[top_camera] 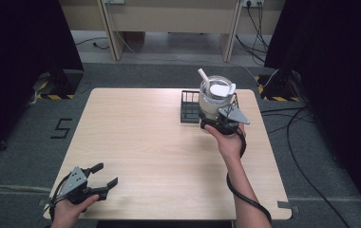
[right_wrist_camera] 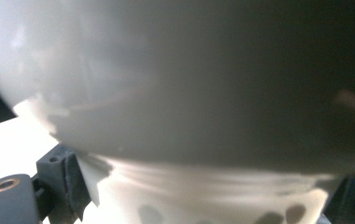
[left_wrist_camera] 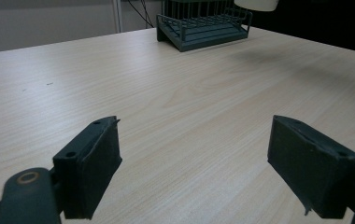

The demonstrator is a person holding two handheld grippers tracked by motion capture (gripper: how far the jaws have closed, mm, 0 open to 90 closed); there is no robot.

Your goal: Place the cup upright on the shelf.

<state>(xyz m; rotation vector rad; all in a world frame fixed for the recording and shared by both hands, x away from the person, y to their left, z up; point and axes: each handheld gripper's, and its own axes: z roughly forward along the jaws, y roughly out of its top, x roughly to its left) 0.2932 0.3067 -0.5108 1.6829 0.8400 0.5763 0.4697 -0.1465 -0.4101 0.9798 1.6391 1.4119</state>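
The left hand-held gripper (top_camera: pixel 106 175) lies low at the near left corner of the table (top_camera: pixel 145 142), its jaws spread wide with nothing but bare wood between them. In the left gripper view, the two black pads (left_wrist_camera: pixel 96 163) stand well apart, and the table stretches away ahead of them. Far ahead of this hand-held gripper, and off to its right, a dark wire rack (left_wrist_camera: pixel 203 28) sits on the table near the far edge.

The right hand-held gripper (top_camera: pixel 219 121) is up at the far right part of the table, with the person's right hand (top_camera: pixel 228 140) behind it. Its jaws pinch a clear jar with a white base (top_camera: pixel 215 97), held upright just in front of and above the hand-held gripper. In the right gripper view, the jar (right_wrist_camera: pixel 189 93) sits right up against the camera, its white lower part (right_wrist_camera: pixel 203 196) lodged between the jaws, and one black pad (right_wrist_camera: pixel 68 182) presses its left side. A white scoop-like utensil (top_camera: pixel 204 78) sticks out of the jar's open top, tilted to the left. From above, the jar overlaps the wire rack (top_camera: pixel 188 107), most of which shows to the left of the right hand-held gripper; whether jar and rack touch I cannot tell.
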